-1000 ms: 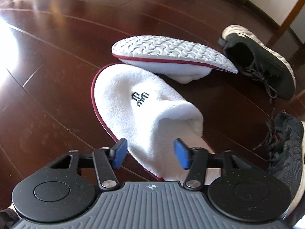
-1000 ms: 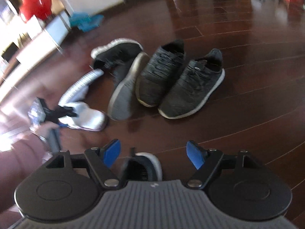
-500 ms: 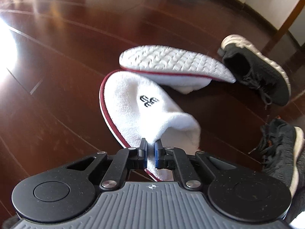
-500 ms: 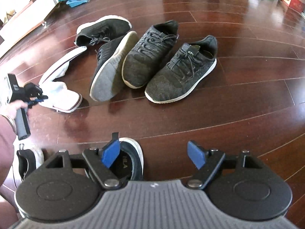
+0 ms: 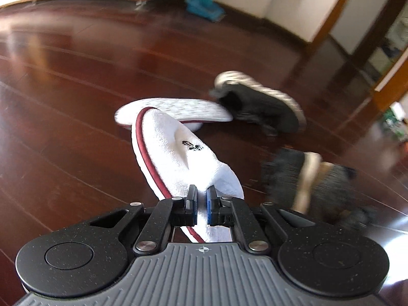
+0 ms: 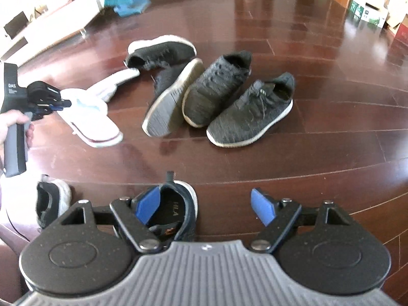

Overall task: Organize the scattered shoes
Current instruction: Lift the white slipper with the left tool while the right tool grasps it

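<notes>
We note the left gripper [image 5: 201,205] with its fingers pinching the heel end of a white slipper [image 5: 178,153], which has a dark red trim and a small dark emblem on its upper. From the right wrist view the same slipper [image 6: 89,119] appears tilted, heel end raised at the gripper [image 6: 62,104]; whether its toe touches the floor we cannot tell. A hand [image 6: 11,127] holds that gripper's handle.

A second white slipper [image 5: 173,111] lies sole-up on the wooden floor [image 5: 63,127] just beyond the first. Its far end is close against a black sneaker [image 5: 257,102] with a white sole.

The right gripper [image 6: 205,206] has its fingers spread wide and holds nothing. Below its left finger sits a dark shoe [image 6: 176,211], opening upward. Another dark shoe with a white sole [image 6: 51,199] stands at the left.

Mid-floor, we record a sneaker on its side, sole showing [image 6: 170,102], against two grey knit sneakers [image 6: 216,89] [image 6: 252,112] side by side. Blue items [image 6: 125,2] lie near the far wall.
</notes>
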Demonstrator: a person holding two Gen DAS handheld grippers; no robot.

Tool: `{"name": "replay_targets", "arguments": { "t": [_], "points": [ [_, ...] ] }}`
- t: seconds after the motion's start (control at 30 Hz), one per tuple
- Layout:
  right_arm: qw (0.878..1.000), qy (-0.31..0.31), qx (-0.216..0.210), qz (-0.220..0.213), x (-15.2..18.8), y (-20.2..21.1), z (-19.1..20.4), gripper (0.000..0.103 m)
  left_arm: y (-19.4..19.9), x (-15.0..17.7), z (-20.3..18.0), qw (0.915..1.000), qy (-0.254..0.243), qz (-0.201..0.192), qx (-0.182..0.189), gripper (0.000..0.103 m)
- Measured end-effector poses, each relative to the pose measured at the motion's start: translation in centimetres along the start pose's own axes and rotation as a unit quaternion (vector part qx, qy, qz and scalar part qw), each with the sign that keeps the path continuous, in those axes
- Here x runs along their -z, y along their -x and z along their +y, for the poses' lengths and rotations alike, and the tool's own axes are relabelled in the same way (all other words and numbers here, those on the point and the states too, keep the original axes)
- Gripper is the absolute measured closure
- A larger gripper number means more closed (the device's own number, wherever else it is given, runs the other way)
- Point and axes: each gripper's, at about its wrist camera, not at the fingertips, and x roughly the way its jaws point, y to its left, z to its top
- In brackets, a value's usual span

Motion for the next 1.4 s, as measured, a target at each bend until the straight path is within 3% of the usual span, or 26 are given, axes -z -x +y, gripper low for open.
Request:
{"name": "replay_targets", "arguments": {
  "t": [0.23, 0.43, 0.7, 1.03, 1.13, 1.23, 1.3, 1.4],
  "points": [
    [0.996, -0.01, -0.029, -0.082, 1.0, 8.6, -1.0, 0.022, 6.6, 4.9, -8.6, 0.9956, -0.047, 0.016, 0.08, 0.095],
    [0.991, -0.068, -0.035, -0.111, 4.7, 13.0, -7.1, 0.022, 9.4, 13.0, -16.7, 0.9821, -0.098, 0.06, 0.15, 0.095],
    [0.966, -0.225, -0.068, -0.11, 10.2, 11.4, -15.8, 0.024, 5.6, 24.2, -24.0, 0.9617, -0.149, 0.136, 0.185, 0.095],
    [0.924, -0.371, -0.036, -0.08, 15.8, 7.4, -23.5, 0.027, -1.0, 39.0, -29.9, 0.9299, -0.211, 0.241, 0.181, 0.095],
    [0.913, -0.403, -0.032, -0.059, 17.2, 5.6, -25.0, 0.027, -2.0, 41.4, -30.4, 0.9233, -0.23, 0.253, 0.175, 0.092],
    [0.915, -0.403, -0.008, -0.034, 18.2, 3.9, -25.5, 0.027, -2.3, 43.5, -29.9, 0.9157, -0.25, 0.266, 0.168, 0.081],
    [0.913, -0.407, -0.005, -0.02, 18.8, 2.8, -25.6, 0.027, -2.3, 43.7, -29.1, 0.9133, -0.262, 0.267, 0.162, 0.038],
    [0.905, -0.426, -0.016, -0.007, 19.7, 1.4, -25.8, 0.028, -1.8, 42.9, -27.7, 0.9119, -0.278, 0.257, 0.16, 0.032]
  ]
}}
